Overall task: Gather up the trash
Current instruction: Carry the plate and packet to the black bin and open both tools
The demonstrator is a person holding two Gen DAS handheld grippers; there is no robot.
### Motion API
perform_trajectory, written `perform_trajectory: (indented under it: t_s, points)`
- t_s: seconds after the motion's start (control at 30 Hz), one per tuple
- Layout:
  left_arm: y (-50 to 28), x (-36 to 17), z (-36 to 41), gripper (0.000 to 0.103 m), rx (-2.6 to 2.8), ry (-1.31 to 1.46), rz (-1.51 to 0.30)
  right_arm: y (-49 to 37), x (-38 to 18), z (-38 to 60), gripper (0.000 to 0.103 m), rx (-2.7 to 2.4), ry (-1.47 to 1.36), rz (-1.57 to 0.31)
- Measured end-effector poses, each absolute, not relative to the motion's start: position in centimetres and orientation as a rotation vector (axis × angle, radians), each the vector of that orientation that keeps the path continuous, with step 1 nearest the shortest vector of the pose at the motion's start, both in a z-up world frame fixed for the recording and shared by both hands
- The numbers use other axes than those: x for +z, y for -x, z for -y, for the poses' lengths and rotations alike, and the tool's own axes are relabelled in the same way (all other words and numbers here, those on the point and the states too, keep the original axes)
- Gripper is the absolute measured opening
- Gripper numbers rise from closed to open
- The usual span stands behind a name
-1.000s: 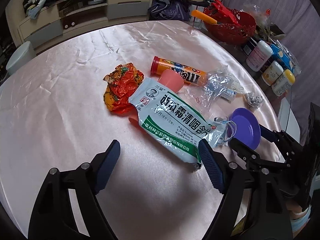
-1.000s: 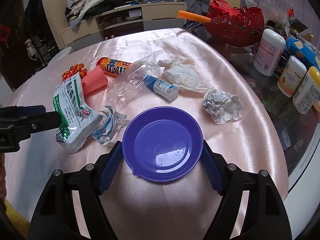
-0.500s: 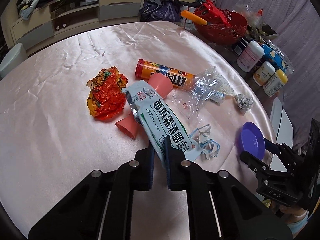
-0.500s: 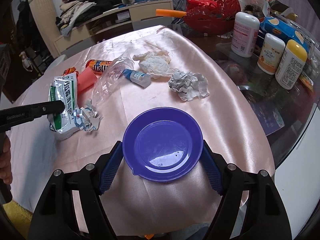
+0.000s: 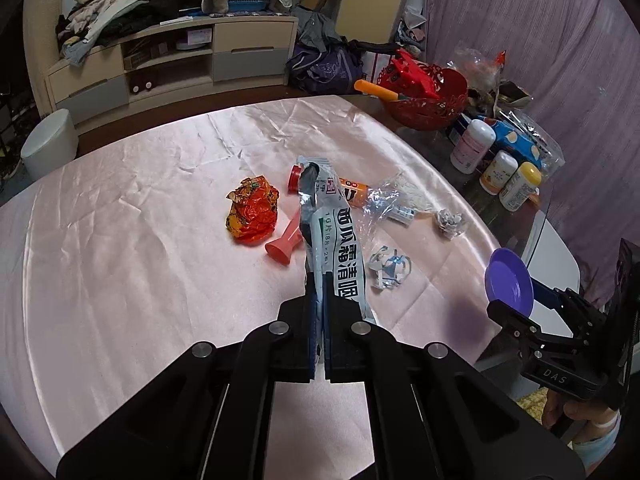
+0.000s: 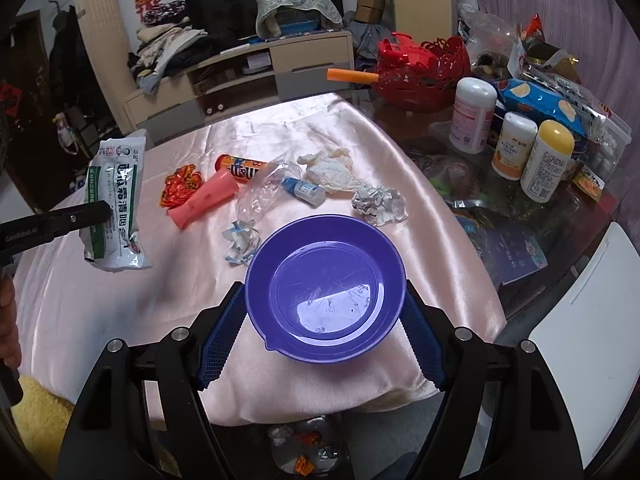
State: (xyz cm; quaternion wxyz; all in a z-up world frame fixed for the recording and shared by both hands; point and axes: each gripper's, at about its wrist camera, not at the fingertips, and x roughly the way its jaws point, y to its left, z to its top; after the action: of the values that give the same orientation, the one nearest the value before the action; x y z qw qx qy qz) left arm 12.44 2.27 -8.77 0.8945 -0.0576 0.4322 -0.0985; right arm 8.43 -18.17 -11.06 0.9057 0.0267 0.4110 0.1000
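Left hand-held gripper (image 5: 320, 320) pinches the packet (image 5: 340, 248), hiding the tube (image 5: 354, 194) at 12 o'clock. Right hand-held gripper (image 6: 322, 320) grips the purple dish (image 6: 324, 288).

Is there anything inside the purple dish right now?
Nothing: the purple dish, gripped by the right hand-held gripper, shows only a bare, scuffed bottom with glare. What lies beneath it is covered, apart from the pink tablecloth showing around it.
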Motion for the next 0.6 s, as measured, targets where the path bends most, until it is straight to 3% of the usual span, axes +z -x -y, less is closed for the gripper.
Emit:
perform_trajectory:
  t_s: [0.3,0.6]
  points:
    - [-5.8,-8.1,-1.1,0.001,-0.231,0.103,-0.890,-3.6,-9.8,18.8,0.077,0.207,-0.078,-0.873]
    - [0.1,-11.9,1.1,0.001,-0.280,0.072,-0.979,1.4,-12.6,19.7,0.077,0.246,-0.156,-0.995]
